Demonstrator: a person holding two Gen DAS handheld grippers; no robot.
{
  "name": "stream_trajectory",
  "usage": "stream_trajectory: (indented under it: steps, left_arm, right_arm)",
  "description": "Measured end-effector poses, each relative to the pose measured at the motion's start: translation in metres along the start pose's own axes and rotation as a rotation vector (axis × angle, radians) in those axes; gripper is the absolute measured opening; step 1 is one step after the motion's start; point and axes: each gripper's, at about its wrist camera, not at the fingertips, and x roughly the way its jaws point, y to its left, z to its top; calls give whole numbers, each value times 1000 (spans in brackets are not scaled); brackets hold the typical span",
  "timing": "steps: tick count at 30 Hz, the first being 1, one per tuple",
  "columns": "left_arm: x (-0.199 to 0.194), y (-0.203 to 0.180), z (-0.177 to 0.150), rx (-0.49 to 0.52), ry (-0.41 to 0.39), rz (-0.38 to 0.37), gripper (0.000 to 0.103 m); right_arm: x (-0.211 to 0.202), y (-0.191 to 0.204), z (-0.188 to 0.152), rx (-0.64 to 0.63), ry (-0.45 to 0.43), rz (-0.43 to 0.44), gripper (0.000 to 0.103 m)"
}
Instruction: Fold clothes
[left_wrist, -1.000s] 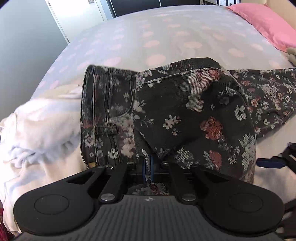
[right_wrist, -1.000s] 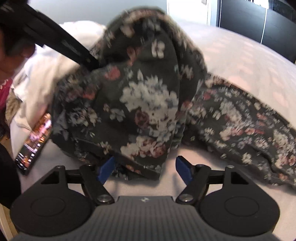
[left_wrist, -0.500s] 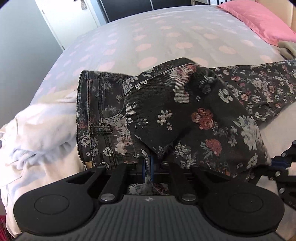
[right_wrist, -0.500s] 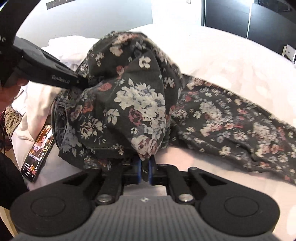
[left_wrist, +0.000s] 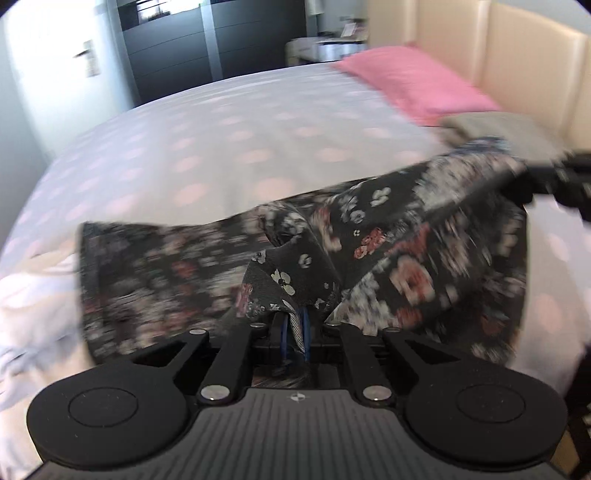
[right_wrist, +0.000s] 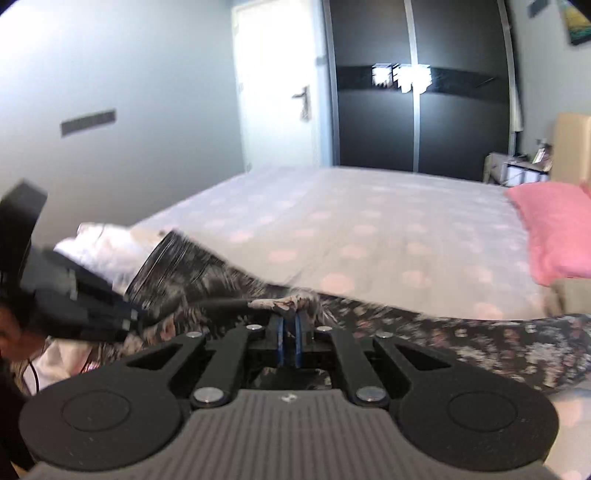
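Note:
Dark floral trousers (left_wrist: 406, 258) hang stretched between my two grippers above the bed, blurred by motion. In the left wrist view my left gripper (left_wrist: 294, 332) has a fold of the cloth between its blue pads, still pinched while its jaws are opening. My right gripper (right_wrist: 289, 332) is shut on another edge of the trousers (right_wrist: 480, 339), with a tuft of cloth showing above the pads. The right gripper (left_wrist: 517, 184) also shows at the right in the left wrist view, pulling the cloth up. The left gripper (right_wrist: 140, 317) shows at the left in the right wrist view.
The bed (left_wrist: 221, 147) has a white cover with pink dots. A pink pillow (left_wrist: 417, 85) and a beige folded garment (left_wrist: 491, 129) lie by the headboard (left_wrist: 517, 62). A white laundry pile (left_wrist: 33, 295) sits at the left. A dark wardrobe (right_wrist: 424, 92) stands beyond.
The right gripper went from open to shut on the trousers' edge. Both grippers then rose and moved apart, and the bunched trousers got pulled out long between them.

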Motion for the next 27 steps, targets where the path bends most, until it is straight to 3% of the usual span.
stream_trajectory:
  steps: [5, 8, 14, 16, 17, 20, 25, 27]
  left_arm:
    - [-1, -36, -11, 145, -19, -99, 11]
    - [3, -52, -22, 184, -1, -142, 13]
    - [18, -76, -47, 271, 95, -177, 18]
    - [24, -80, -56, 278, 141, -187, 23]
    - [27, -82, -60, 293, 169, -188, 28]
    - [31, -86, -75, 349, 222, -172, 28]
    - [36, -74, -83, 311, 245, -126, 29]
    - [39, -65, -81, 268, 243, -92, 30]
  right_arm:
    - [-15, -21, -11, 41, 27, -86, 7]
    - [-13, -30, -21, 41, 86, -122, 7]
    - [0, -53, -65, 53, 318, -178, 7]
    - [5, -60, -82, 65, 408, -208, 7]
    - [8, -63, -91, 59, 455, -246, 7]
    - [10, -86, -108, 124, 545, -332, 7]
    - [6, -102, -114, 207, 579, -345, 8]
    - [6, -102, -115, 201, 577, -353, 21]
